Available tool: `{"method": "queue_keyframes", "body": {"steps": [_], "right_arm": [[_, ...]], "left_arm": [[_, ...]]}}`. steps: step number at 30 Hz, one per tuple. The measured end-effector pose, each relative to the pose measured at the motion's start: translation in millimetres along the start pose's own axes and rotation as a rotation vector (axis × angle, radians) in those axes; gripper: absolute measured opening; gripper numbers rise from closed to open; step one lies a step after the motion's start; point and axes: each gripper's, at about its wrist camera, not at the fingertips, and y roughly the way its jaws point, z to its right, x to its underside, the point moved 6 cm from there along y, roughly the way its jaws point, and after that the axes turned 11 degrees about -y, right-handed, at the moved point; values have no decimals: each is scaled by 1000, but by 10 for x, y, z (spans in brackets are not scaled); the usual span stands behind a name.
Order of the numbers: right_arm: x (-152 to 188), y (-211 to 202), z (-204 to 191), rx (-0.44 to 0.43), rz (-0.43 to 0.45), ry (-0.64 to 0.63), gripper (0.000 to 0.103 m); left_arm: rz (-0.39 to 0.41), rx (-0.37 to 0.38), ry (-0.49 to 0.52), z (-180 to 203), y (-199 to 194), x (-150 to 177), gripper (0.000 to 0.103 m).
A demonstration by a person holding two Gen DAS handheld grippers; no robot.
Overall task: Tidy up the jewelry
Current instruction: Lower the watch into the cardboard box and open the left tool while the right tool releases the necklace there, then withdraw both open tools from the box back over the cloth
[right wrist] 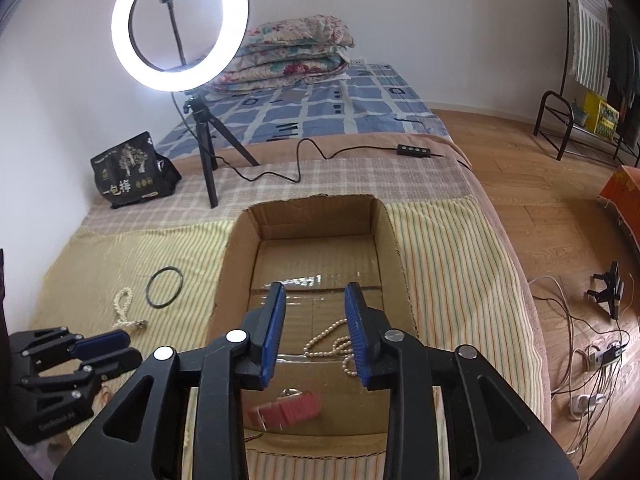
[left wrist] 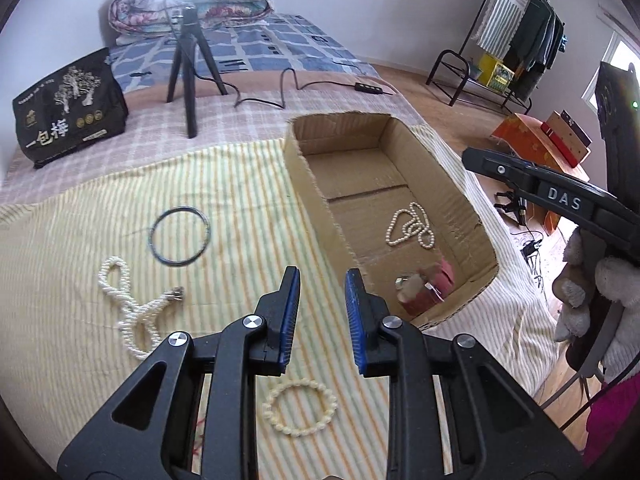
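Both tongs spread and empty over the bed.
Left tongs point(left wrist: 322, 276) hover beside the cardboard box point(left wrist: 304, 184), whose long axis runs away; right tongs point(right wrist: 314, 292) above the pearl necklace point(right wrist: 326, 340) inside.

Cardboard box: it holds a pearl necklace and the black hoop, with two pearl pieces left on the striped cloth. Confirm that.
Wrong on the black hoop: the left wrist view shows it on the striped cloth, outside the cardboard box. The pearl necklace is inside.
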Motion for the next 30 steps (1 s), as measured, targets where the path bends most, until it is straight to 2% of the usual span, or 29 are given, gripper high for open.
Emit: {"method": "queue_keyframes", "body": {"steps": [6,9,11,15,18,19,24,30], "right_arm": [[-44,-90,-246,-12,23,-42,35],[-64,-153,-388,-27,38,-67,42],[-75,-204,-493,-46,52,-80,47],[-85,-279,-703,-78,69,-115,48],[-66,-309,-865,-116,73,-136,54],[-58,-309,-926,-130,71,-145,58],[-1,-265,-1202,-169,45,-213,60],[124,-197,-1463,-217,-1,-293,63]], "left_arm": [[55,-59,32,-315,-262,-63,22],[72,-73,27,-518,-393,-108,22],[83,-84,17,-669,-485,-142,22],[104,-113,-25,-1034,-660,-210,22],[114,-134,-75,-1322,-759,-241,22],[113,-139,-88,-1400,-774,-246,22],[88,-157,-145,-1730,-780,-217,22],[31,-156,-147,-1864,-668,-101,22]]}}
